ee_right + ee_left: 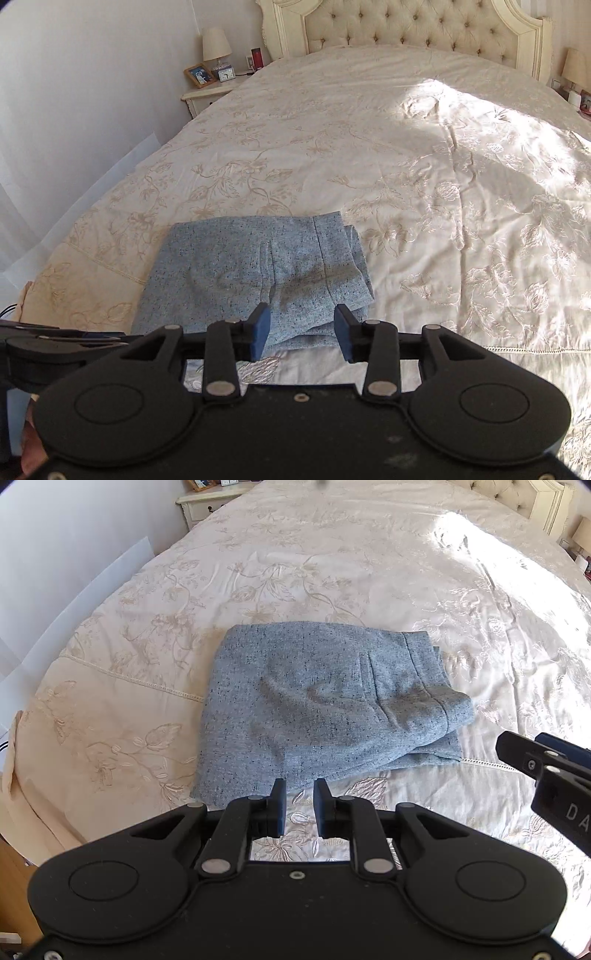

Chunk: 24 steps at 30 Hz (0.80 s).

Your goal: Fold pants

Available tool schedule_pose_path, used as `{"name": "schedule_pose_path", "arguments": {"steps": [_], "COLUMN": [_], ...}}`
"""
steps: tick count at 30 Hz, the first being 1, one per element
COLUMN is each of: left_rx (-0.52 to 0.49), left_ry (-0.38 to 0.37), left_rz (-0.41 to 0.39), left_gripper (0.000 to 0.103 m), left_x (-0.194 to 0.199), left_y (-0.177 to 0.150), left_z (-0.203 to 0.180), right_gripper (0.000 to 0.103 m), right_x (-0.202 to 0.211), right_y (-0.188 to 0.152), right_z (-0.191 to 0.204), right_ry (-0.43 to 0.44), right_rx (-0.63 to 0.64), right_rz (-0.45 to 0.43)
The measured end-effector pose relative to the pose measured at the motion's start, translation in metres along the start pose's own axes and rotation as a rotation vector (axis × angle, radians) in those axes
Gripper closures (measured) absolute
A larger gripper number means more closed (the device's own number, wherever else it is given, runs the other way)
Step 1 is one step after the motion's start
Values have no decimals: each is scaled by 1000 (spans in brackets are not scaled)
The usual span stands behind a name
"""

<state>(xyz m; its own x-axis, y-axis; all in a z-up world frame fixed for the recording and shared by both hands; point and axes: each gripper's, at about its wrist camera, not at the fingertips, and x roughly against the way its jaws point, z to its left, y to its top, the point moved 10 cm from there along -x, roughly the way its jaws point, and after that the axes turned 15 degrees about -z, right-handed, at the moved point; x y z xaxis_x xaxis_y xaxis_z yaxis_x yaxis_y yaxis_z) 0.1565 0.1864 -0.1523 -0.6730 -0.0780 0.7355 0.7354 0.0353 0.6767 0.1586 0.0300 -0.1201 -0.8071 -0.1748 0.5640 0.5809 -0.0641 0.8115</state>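
Note:
The grey speckled pants (317, 705) lie folded into a compact rectangle on the cream bedspread (332, 572), waistband to the right. They also show in the right wrist view (258, 273). My left gripper (299, 797) is open and empty, held just short of the pants' near edge. My right gripper (302, 325) is open and empty, above the pants' near right corner. The right gripper's body shows at the right edge of the left wrist view (546, 771); the left gripper's body (55, 343) shows at the left of the right wrist view.
The bed has a tufted cream headboard (406, 26) at the far end. A nightstand (210, 92) with a lamp, photo frame and clock stands at the far left, against a white wall (74, 92). Another lamp (574, 66) stands at far right.

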Motion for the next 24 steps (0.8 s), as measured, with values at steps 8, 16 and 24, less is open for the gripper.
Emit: {"name": "schedule_pose_path", "arguments": {"steps": [8,16,24], "left_rx": [-16,-33,-28], "left_ry": [-5,5,1], "left_rz": [-41,-54,-56], "left_gripper": [77,77,77], "left_x": [22,30,33], "left_y": [1,1,0], "left_z": [-8,-5,-1], "right_gripper": [61,61,61], "right_x": [23,35,39], "right_y": [6,10,9], "right_z": [8,16,26], "right_ry": [13,20,24], "right_rx": [8,14,29], "right_rz": [-49,-70,-67]}}
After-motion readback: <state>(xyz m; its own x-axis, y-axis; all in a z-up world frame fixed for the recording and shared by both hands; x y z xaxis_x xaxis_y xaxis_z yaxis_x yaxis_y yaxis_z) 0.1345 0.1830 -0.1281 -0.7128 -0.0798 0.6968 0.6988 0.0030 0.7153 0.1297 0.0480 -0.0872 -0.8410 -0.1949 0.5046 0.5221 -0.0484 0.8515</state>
